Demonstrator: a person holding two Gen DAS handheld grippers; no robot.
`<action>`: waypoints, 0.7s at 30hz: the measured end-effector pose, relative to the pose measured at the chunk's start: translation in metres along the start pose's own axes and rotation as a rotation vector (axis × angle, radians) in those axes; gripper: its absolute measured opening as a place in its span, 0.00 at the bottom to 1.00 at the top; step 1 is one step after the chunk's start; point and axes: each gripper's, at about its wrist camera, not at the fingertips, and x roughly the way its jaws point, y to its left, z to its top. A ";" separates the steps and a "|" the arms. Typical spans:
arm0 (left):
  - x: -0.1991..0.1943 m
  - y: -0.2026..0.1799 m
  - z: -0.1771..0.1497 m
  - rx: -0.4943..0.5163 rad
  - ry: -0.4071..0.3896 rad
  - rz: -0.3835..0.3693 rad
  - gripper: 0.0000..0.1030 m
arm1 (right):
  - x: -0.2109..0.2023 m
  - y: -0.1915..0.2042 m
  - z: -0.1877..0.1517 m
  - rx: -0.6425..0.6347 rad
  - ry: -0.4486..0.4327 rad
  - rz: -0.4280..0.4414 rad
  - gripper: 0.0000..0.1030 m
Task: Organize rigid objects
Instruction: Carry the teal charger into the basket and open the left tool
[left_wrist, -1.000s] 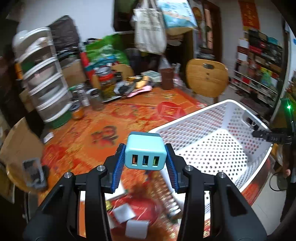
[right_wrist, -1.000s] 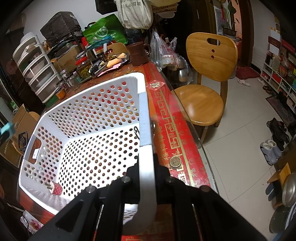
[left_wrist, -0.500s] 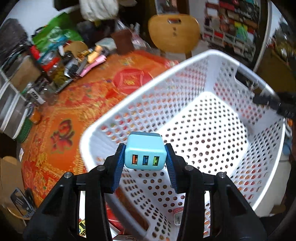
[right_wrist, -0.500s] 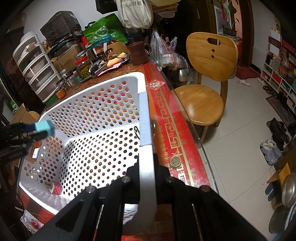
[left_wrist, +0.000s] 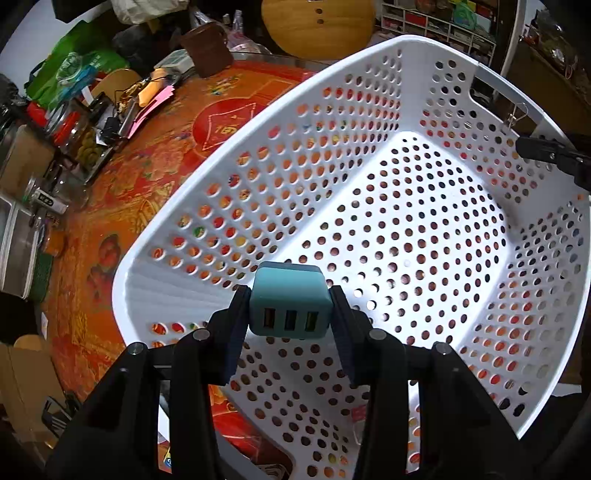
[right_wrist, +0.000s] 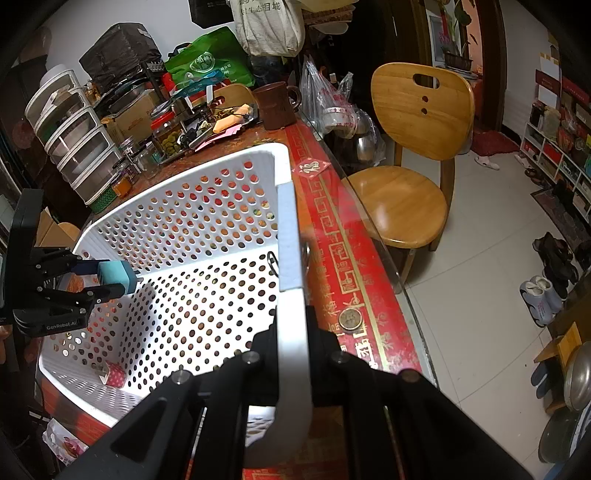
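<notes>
A light-blue USB charger cube (left_wrist: 289, 302) with three ports sits clamped between the blue pads of my left gripper (left_wrist: 290, 317), which hangs over the near wall of the white perforated basket (left_wrist: 406, 206), pointing down into it. From the right wrist view the same charger (right_wrist: 115, 277) and left gripper (right_wrist: 107, 280) hover above the basket's left side. My right gripper (right_wrist: 293, 332) is shut on the basket's rim (right_wrist: 290, 258), one finger inside and one outside. A small red dotted item (right_wrist: 114, 373) lies on the basket floor near its corner.
The basket stands on a red and orange patterned tablecloth (left_wrist: 147, 155). Jars, a brown mug (right_wrist: 275, 105), bags and stacked plastic drawers (right_wrist: 74, 136) crowd the table's far side. A coin (right_wrist: 350, 318) lies by the table edge. A wooden chair (right_wrist: 406, 166) stands beside the table.
My left gripper carried the charger from above the tablecloth to over the basket and tipped downward, sinking closer to its floor. The right gripper stayed put on the rim.
</notes>
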 end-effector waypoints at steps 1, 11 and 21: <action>0.001 -0.001 0.000 0.007 0.001 0.007 0.39 | 0.000 0.000 0.000 0.001 0.000 0.001 0.07; 0.003 0.003 0.000 0.016 0.009 0.044 0.39 | 0.000 -0.001 0.000 0.001 0.001 0.000 0.07; 0.007 0.002 0.001 0.031 0.037 0.076 0.39 | 0.000 -0.001 0.000 0.001 0.003 0.000 0.07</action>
